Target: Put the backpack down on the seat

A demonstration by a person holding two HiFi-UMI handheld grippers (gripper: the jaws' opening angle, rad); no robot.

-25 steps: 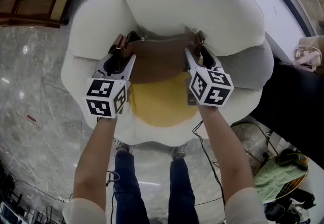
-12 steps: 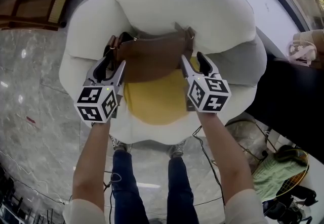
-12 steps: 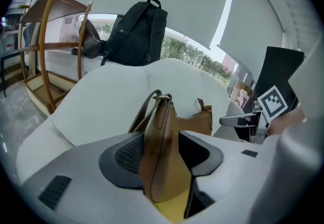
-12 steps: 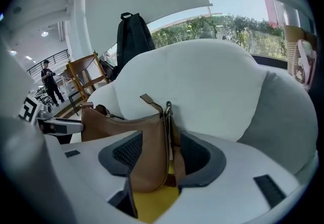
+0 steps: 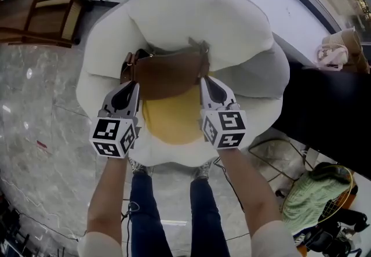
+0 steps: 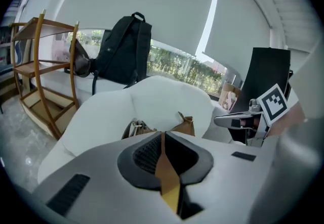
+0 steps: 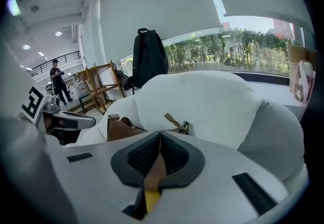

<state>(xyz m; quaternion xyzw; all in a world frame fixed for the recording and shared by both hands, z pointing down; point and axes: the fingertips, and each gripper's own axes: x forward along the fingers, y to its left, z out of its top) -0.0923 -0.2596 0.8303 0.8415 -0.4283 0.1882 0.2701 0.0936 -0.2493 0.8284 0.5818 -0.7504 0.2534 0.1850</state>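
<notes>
A brown backpack rests on the seat of the white armchair, leaning on its backrest above a yellow seat cushion. My left gripper is just in front of the bag's left end, apart from it; its jaws are closing, almost together, with nothing between them. My right gripper sits by the bag's right end, shut and empty. In the left gripper view the backpack shows beyond the gripper. The right gripper view has the backpack past the gripper.
A grey cushion lies at the chair's right side. A wooden shelf stands at the far left, a black backpack on the ledge behind. A black surface and a paper bag are to the right. Cables trail on the floor.
Both grippers have let go of the brown backpack's ends, drawn back toward me and closed. The backpack stays on the seat.
</notes>
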